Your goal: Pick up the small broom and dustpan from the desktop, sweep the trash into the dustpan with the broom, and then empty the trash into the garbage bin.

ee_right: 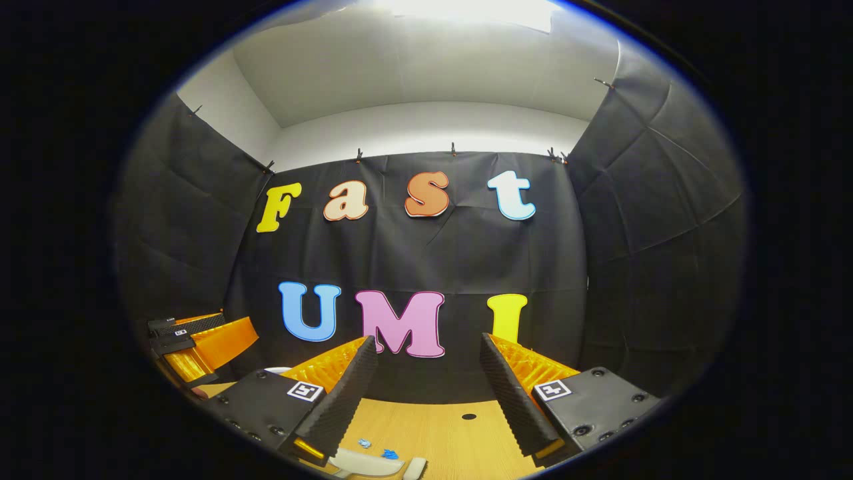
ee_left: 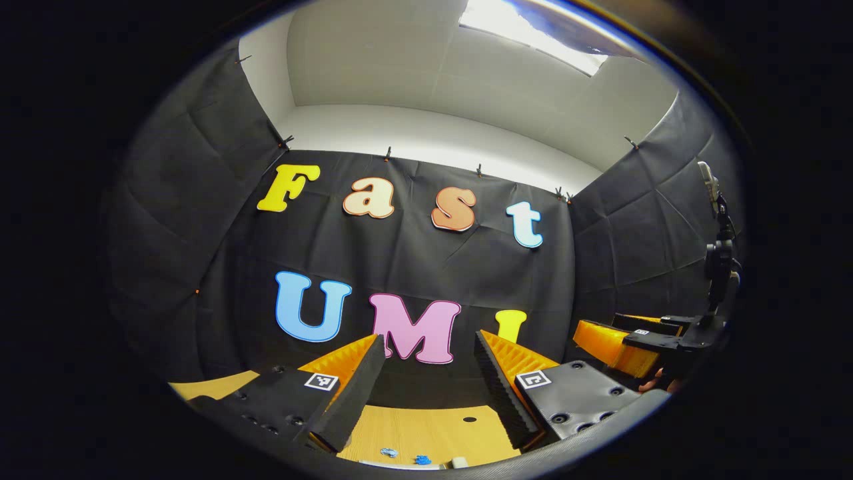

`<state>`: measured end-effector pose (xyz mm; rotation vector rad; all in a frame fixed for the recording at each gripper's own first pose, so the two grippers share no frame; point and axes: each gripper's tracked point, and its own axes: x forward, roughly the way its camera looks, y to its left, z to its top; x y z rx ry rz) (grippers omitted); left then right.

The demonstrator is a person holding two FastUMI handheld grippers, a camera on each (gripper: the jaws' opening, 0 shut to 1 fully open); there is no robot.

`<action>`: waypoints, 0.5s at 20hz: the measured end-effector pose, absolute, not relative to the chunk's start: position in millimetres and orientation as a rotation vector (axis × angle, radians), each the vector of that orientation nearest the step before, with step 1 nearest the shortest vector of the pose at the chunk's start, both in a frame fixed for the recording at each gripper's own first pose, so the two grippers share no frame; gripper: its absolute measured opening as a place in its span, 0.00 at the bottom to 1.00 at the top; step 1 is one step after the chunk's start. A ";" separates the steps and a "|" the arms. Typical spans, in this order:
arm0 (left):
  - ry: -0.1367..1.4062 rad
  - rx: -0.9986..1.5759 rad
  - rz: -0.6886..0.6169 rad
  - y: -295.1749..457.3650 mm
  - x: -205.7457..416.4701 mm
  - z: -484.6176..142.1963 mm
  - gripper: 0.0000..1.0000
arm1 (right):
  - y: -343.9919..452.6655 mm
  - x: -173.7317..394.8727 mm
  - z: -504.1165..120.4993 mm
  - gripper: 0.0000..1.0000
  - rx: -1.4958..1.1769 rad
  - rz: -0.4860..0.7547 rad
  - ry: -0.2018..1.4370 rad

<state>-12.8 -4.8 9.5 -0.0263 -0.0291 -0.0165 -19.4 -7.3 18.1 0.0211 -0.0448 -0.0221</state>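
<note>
Nearest in the left gripper view, the left gripper (ee_left: 426, 390) has its two ribbed fingers spread well apart with nothing between them, held above the light wooden desktop (ee_left: 426, 427). Just past the fingertips, at the bottom rim of that view, lie small blue scraps of trash (ee_left: 404, 457) on the wood, with a pale object (ee_left: 458, 461) beside them, too cropped to identify. A small dark hole (ee_left: 470, 419) sits in the desktop farther on.

The right gripper (ee_right: 426, 393) is likewise wide open and empty, raised over the same desktop (ee_right: 440, 427). Below its fingers the blue scraps (ee_right: 376, 449) lie just beyond a pale grey curved plastic piece (ee_right: 373, 463), cut off by the view's edge; whether it is the broom or the dustpan cannot be told. The dark hole (ee_right: 469, 416) shows ahead between the fingers.

Off to the side, each view catches the other gripper: at the right edge of the left gripper view (ee_left: 640, 347), with part of a hand (ee_left: 660, 383) under it, and at the left edge of the right gripper view (ee_right: 200, 347). The two stand well apart, level with each other.

A dark stand with a mounted device (ee_left: 718, 253) rises at the far right of the left gripper view. Beyond the desktop's far edge, the black cloth wall (ee_right: 413, 253) closes the booth on three sides, with open room above the wood between the grippers and that wall.
</note>
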 end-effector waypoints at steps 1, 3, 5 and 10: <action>-0.030 -0.021 -0.017 -5.6 -13.9 11.5 0.79 | -8.9 -20.4 18.8 0.96 0.022 -0.023 -0.046; -0.035 -0.009 -0.018 -6.9 -15.0 12.0 0.79 | -10.4 -20.7 19.2 0.96 0.027 -0.027 -0.047; -0.039 -0.007 -0.021 -8.9 -16.2 12.5 0.79 | -11.5 -20.4 19.0 0.96 0.030 -0.030 -0.044; -0.035 0.001 -0.027 -8.2 -17.0 10.0 0.79 | -9.8 -21.1 18.2 0.96 0.023 -0.032 -0.037</action>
